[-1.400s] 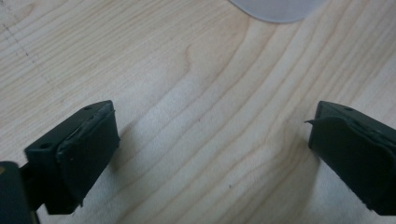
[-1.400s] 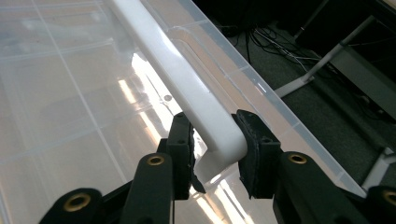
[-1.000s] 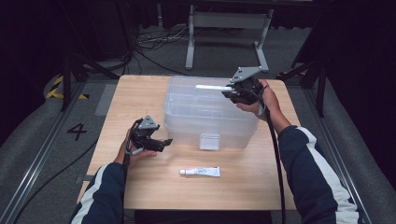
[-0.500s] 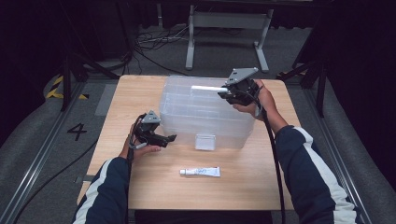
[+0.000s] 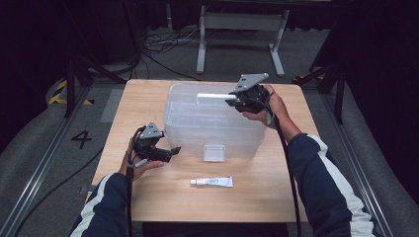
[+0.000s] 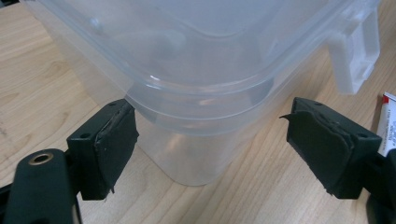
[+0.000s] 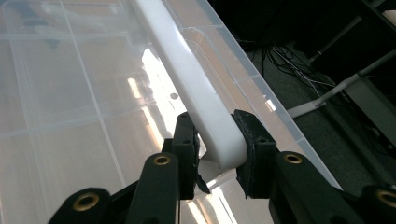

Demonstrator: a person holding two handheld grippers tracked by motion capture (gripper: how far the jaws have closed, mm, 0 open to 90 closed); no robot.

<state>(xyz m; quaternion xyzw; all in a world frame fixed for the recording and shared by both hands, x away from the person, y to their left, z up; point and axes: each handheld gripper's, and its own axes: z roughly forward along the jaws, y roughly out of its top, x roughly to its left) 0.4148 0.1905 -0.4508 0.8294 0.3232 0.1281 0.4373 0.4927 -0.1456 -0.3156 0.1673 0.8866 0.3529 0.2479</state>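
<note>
A clear plastic bin (image 5: 197,123) with its lid on stands in the middle of the wooden table (image 5: 276,197). My right gripper (image 5: 230,101) is shut on the white bar handle (image 5: 215,96) at the bin's far right rim; in the right gripper view its pads clamp the handle (image 7: 201,93) from both sides. My left gripper (image 5: 173,150) hovers at the bin's near left corner. Its jaws have just been closing a little but stand open around the corner (image 6: 196,107) without pressing on it.
A white latch (image 5: 214,152) hangs on the bin's near wall. A small white tube (image 5: 212,182) lies on the table in front of the bin. Dark floor, cables and a metal stand (image 5: 239,22) lie beyond the table's far edge.
My left gripper has shifted slightly by the bin's near left corner. The right gripper has kept its hold on the handle, and the bin has edged a little to the left.
</note>
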